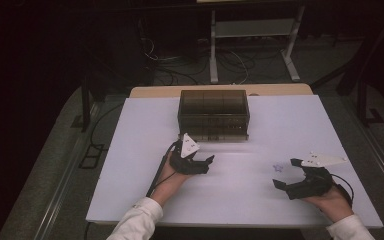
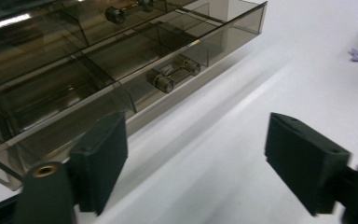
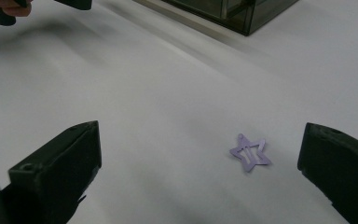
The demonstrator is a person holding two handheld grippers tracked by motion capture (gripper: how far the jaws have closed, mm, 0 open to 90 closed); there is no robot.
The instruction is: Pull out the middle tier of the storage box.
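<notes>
On the desk (image 1: 130, 150), purple star clip (image 3: 249, 153) lies just ahead of right gripper (image 1: 286, 173), jaws wide, empty. Left gripper (image 1: 206, 165) jaws part open, empty, near smoked drawer box (image 1: 213, 114).

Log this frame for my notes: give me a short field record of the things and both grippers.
surface: white table top
box: smoked clear plastic drawer box, far centre
clip: small purple star-shaped hair clip, lying flat ahead of the right gripper's jaws
left gripper: jaws apart, empty, near the box front
right gripper: jaws wide, empty, clip untouched
</notes>
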